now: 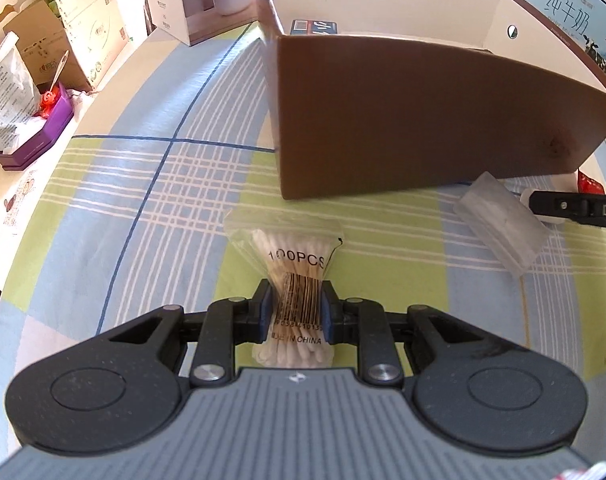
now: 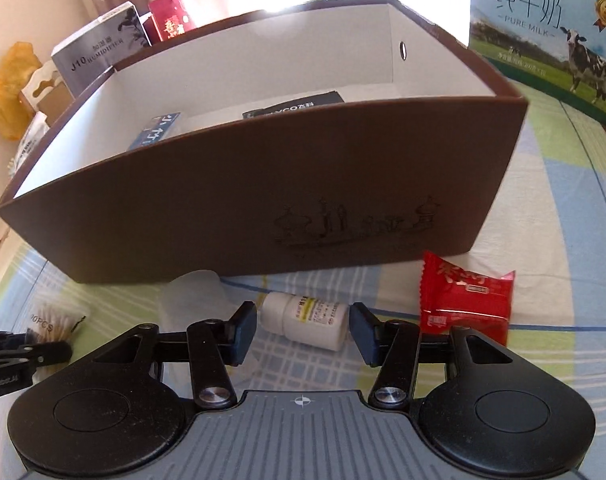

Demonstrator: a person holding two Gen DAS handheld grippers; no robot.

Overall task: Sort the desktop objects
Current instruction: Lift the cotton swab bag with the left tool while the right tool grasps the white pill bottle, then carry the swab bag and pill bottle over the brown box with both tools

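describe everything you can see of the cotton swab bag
The cotton swab bag is a small clear plastic pouch packed with white-tipped swabs, printed "100PCS" above a black barcode. It lies on the checked cloth just in front of the brown box, not touching it. The left hand-held gripper is shut on its middle, pinching it into a waist between the blue pads.

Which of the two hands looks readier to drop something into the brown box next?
The left. Its gripper is already shut on the cotton swab bag, with the brown box just ahead. The right gripper is open, jaws either side of the white bottle, not yet gripping.
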